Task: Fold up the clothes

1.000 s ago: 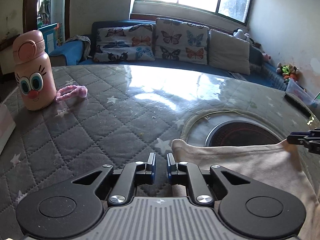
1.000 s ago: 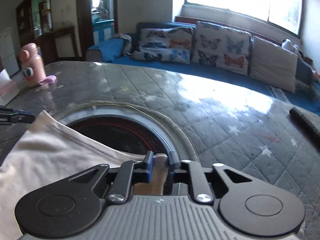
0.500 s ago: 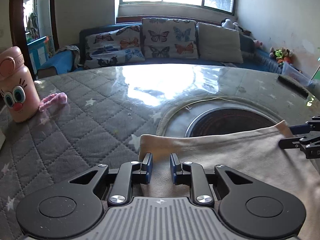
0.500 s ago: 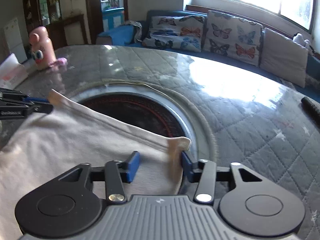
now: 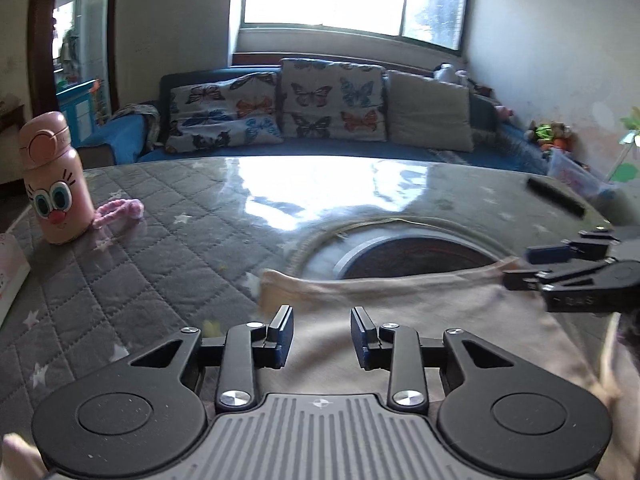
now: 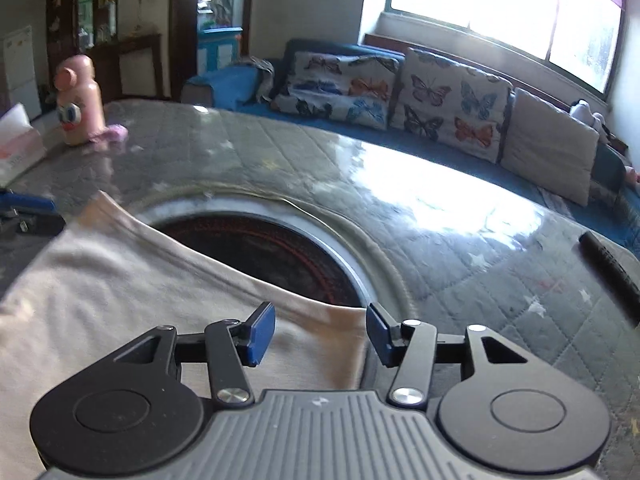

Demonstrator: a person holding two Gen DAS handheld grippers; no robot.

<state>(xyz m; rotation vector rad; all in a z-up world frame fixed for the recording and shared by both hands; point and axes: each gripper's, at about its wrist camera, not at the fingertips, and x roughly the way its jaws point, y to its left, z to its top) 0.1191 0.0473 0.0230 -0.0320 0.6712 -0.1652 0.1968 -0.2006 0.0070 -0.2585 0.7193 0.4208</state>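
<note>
A beige garment lies flat on the quilted grey table, its far edge crossing the round dark inset. The left gripper hovers over the garment's left corner, jaws spread and empty. The right gripper hovers over the right corner, jaws likewise apart. A pink bottle stands at far left.
</note>
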